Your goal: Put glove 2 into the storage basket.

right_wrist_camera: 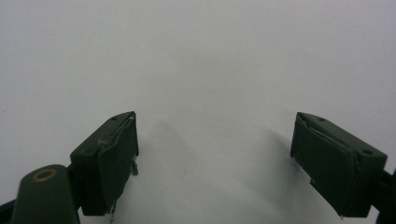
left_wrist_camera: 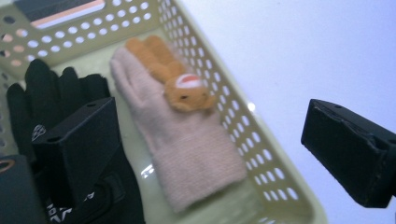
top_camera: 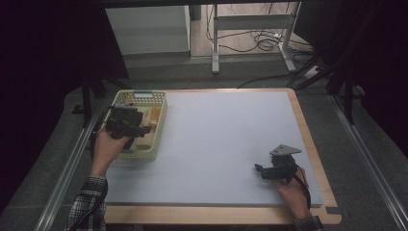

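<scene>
My left tongs (left_wrist_camera: 205,144): spread wide over basket (left_wrist_camera: 261,154) holding pink glove (left_wrist_camera: 187,149), black glove (left_wrist_camera: 51,93), orange toy (left_wrist_camera: 173,79). My right tongs (right_wrist_camera: 215,158): spread, above bare counter (right_wrist_camera: 201,60).

Both grippers' jaws wide apart

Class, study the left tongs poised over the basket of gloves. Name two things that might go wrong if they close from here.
1. The left tongs stand open straddling the basket wall: one jaw over the black glove, the other outside over the mat. Closing might pinch the wall and drag the basket.
2. The pink glove lies against the black one, so a grab could catch both, or snag the orange animal figure on it.
</scene>
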`<state>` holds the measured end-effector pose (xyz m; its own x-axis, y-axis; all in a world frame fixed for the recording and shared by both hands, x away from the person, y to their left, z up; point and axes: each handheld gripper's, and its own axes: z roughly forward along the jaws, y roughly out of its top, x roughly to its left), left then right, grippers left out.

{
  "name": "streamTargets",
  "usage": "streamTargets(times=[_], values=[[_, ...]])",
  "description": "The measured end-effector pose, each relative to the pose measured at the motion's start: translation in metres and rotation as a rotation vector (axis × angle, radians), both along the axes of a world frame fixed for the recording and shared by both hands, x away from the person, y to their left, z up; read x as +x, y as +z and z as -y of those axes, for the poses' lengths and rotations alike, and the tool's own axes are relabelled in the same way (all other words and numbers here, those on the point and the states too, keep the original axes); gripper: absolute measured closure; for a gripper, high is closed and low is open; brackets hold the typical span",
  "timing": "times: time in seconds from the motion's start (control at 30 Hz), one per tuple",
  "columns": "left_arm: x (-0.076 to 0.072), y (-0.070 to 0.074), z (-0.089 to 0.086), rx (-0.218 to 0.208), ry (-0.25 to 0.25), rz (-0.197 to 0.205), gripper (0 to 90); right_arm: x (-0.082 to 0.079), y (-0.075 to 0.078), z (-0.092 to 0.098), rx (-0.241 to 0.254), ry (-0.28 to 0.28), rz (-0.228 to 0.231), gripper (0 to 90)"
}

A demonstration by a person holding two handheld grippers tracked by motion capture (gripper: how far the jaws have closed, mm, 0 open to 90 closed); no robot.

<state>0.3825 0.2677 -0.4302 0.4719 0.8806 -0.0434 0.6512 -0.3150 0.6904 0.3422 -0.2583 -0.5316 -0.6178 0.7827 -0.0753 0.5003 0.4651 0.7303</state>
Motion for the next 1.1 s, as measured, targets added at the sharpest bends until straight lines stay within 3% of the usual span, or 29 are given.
streamTargets(times=[0.6,1.1], values=[[-0.011,0.009,0.033,0.003,-0.088,0.047,4.6,0.0,0.0,0.0,0.001,0.0,-0.002,14.8],[-0.013,0.006,0.076,-0.015,-0.192,0.063,4.5,0.0,0.0,0.0,0.001,0.0,-0.001,14.8]])
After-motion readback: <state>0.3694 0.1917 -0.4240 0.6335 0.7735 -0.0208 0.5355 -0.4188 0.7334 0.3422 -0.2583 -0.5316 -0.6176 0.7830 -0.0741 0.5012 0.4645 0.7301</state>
